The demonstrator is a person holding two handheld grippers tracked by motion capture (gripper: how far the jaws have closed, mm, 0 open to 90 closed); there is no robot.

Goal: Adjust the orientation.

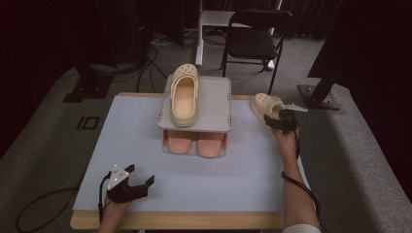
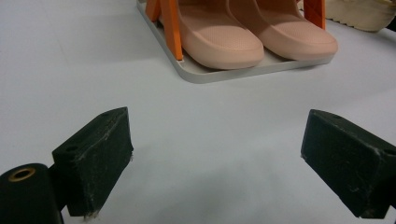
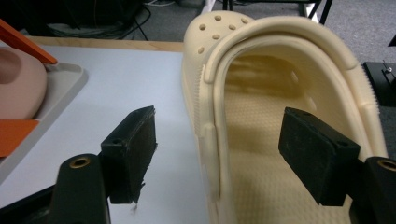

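Observation:
A cream clog (image 1: pixel 264 104) lies at the table's right edge, toe pointing away. My right gripper (image 1: pixel 281 121) is at its heel end. In the right gripper view the clog (image 3: pixel 261 74) fills the middle, and my right gripper (image 3: pixel 217 144) straddles its left side wall, one pad (image 3: pixel 133 149) outside and the other pad (image 3: pixel 317 154) inside the shoe. A gap shows at the outer pad, so the jaws are open. A matching cream clog (image 1: pixel 183 94) rests on the top shelf of a grey two-tier rack (image 1: pixel 214 104). My left gripper (image 1: pixel 138 179) rests open near the front left.
A pair of pink shoes (image 1: pixel 197 141) sits on the rack's lower tray (image 2: pixel 205 74), between orange posts (image 2: pixel 170 23). The pale blue table (image 1: pixel 145 145) has free room in front of the rack. A black folding chair (image 1: pixel 255 39) stands behind the table.

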